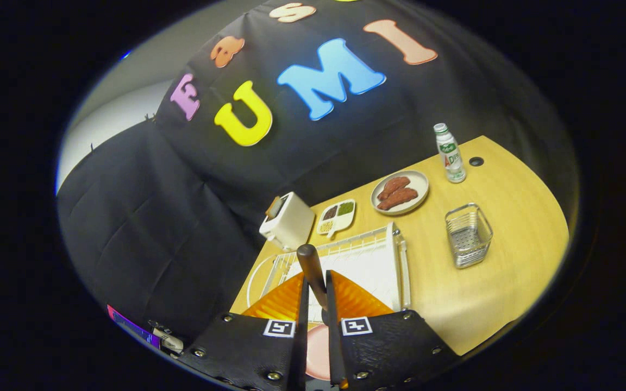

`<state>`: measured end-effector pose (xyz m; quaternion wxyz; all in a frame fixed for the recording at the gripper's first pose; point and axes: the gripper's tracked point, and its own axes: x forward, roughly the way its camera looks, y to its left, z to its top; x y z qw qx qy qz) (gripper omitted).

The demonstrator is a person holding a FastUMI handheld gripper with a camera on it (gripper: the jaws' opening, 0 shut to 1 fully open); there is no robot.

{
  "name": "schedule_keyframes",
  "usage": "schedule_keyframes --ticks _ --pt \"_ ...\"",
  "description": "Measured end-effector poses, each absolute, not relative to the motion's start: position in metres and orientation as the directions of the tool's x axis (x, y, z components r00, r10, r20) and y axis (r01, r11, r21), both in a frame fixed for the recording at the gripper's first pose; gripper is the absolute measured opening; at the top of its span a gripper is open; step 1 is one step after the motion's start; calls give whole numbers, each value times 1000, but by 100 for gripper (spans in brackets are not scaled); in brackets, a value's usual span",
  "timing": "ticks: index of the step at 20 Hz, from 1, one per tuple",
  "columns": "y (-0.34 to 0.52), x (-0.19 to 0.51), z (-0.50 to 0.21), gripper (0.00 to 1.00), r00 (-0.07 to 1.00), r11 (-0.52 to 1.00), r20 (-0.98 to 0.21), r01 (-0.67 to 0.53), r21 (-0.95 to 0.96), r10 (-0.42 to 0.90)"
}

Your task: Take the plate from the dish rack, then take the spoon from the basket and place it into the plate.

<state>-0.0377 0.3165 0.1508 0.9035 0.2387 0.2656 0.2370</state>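
Carrying risk noted: surface [514,260] holds dish rack [356,260] and basket [468,234] far right; pink plate [318,353] lies below the gripper [315,296], closed on the dark spoon [311,271] handle. Thin grip; spoon may pivot and miss.

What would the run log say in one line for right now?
gripper: shut on dark wooden spoon handle | pink plate: beneath fingers | metal mesh basket: empty | white wire dish rack: ahead

spoon [313,271] bowl hidden by jaws, pink plate [318,347] mostly covered
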Motion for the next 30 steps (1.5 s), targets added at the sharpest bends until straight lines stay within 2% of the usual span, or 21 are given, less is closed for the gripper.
schedule_keyframes --ticks 5,15,21,22,28,29,30 --pt "371 -78 106 16 682 799 -442 -377 469 582" --pt "405 -100 49 16 656 839 -524 -438 321 543" --pt "404 -101 67 16 679 837 -489 -439 328 548" --pt "401 -103 74 21 685 836 -478 -442 325 549" --pt "377 -100 129 21 754 842 -381 -438 315 535" --pt "371 -96 145 22 776 849 -355 -431 307 522" --pt "360 -92 159 38 806 865 -327 -411 288 493"
